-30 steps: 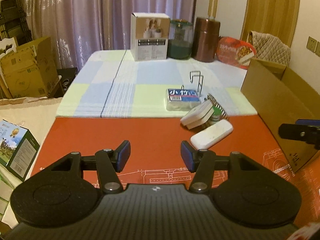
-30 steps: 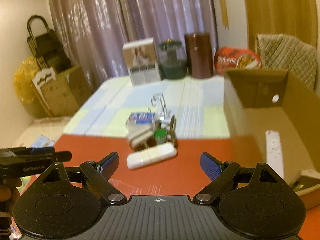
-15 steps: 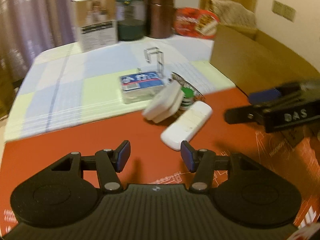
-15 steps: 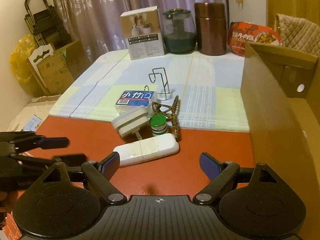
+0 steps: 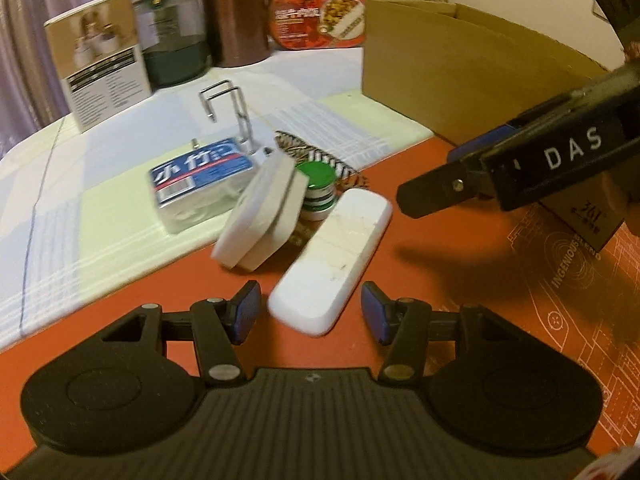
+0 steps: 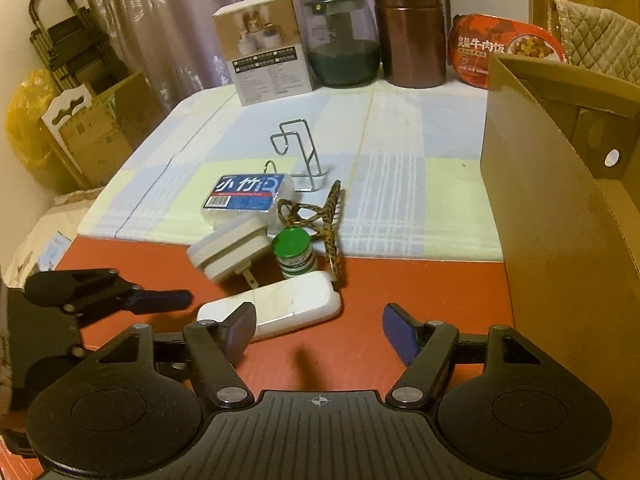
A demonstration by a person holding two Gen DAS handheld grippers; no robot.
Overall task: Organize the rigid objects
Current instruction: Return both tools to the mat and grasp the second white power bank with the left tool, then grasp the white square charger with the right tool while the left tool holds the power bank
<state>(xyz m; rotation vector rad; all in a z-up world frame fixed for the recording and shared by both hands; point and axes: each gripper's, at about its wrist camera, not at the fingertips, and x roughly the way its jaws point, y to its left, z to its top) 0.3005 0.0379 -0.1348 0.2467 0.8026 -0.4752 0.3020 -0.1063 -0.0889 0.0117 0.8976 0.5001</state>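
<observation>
lying flat on the red mat (image 6: 400, 280): one white oblong case (image 6: 276, 310), long axis slanting, its near end between the left gripper (image 5: 310, 312) fingers, pads apart and clear of it, nothing clamped. right gripper (image 6: 318, 334): jaws closing, pads not touching anything, the case's left end partly behind its left finger (image 6: 238, 330).

just behind the case, a cluster:
- one white plug adapter (image 6: 230, 254), tilted, prongs toward the case
- one small green-capped bottle (image 6: 294, 254), upright, beside the adapter
- one patterned cord (image 6: 328, 220), looped, straddling the mat's edge
- one blue-labelled clear pack (image 6: 244, 196), on the checked cloth (image 6: 400, 152)
- one wire hook stand (image 6: 296, 152), upright, behind the pack

far edge of the cloth: one printed carton (image 6: 264, 48), one green glass jar (image 6: 342, 40), one brown canister (image 6: 412, 30), one red meal tray (image 6: 498, 50) leaning.

right side: one open cardboard box (image 6: 540, 208), near the case but apart from it.
</observation>
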